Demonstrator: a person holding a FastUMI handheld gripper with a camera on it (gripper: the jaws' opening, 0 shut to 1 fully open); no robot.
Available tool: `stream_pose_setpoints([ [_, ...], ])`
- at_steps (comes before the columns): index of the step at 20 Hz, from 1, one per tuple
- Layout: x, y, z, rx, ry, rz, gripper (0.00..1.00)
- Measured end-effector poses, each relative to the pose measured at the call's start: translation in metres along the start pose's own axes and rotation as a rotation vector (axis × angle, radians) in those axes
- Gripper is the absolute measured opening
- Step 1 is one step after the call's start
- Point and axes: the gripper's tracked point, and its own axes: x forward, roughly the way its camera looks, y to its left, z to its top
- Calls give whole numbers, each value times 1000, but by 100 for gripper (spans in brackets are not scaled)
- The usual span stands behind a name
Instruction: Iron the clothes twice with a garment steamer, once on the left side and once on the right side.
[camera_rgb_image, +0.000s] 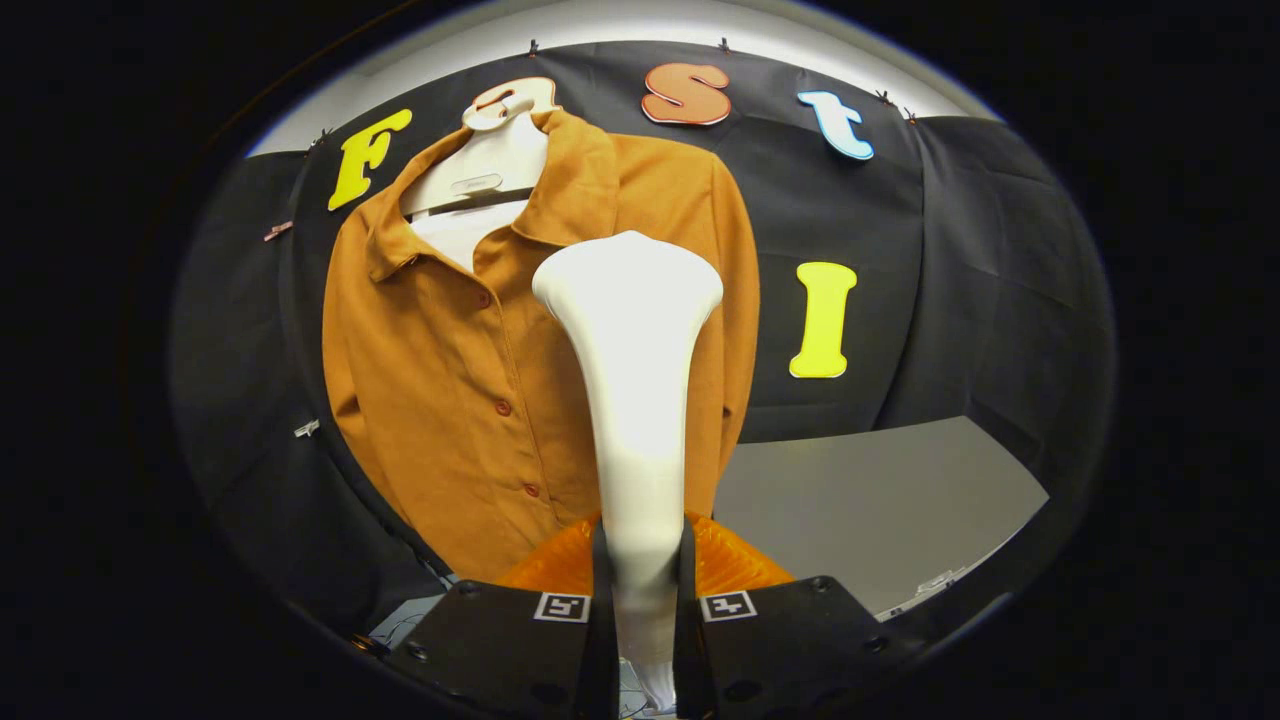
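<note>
Slippage risk: tool (641, 590) clamps the steamer (630, 400) by its narrow handle only, head raised before the shirt (450, 400) on its hanger (490, 160), so pressing could twist it loose

Black cloth draped in soft folds (960, 260) forms the booth's back wall, pinned along its upper edge by small dark clips (722, 45). Above the cloth a pale white band of wall or ceiling (600, 25) is brightly lit. Low down beside the cloth lies a flat, matte grey tabletop (880, 500), evenly lit, its far edge meeting the cloth.
</note>
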Motion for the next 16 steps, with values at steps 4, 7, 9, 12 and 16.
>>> stream_pose_setpoints([
  [4, 19, 2, -2, -18, -20, -36, 25],
  [7, 27, 1, -11, -29, -19, -50, 25],
  [9, 32, 1, -22, -30, 6, -51, 25],
  [12, 39, 2, -42, -27, 49, -54, 25],
  [16, 47, 3, -69, -25, 97, -57, 25],
])
